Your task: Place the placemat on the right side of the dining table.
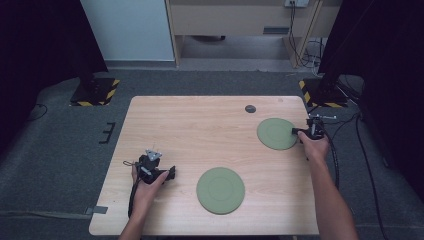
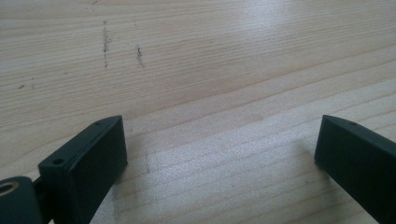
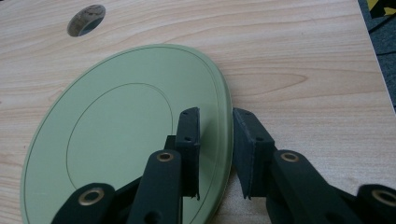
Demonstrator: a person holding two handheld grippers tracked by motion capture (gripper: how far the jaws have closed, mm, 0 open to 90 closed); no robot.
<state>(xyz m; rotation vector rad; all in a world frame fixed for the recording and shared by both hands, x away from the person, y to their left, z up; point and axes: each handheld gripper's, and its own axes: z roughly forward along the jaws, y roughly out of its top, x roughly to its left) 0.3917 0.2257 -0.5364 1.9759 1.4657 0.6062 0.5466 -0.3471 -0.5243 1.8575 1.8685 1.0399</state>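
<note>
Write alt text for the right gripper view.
The right gripper straddles the rim of a round, flat, pale green plate, one black jaw over the plate and one outside it, with a gap at the rim. The plate lies on a light wooden table with a round hole beyond.

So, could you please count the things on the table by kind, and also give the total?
Green plates: 2, one near the front edge and one at the right, its rim between the right gripper's jaws
Hand-held grippers: 2, the left gripper and the right gripper
Total: 4
</note>
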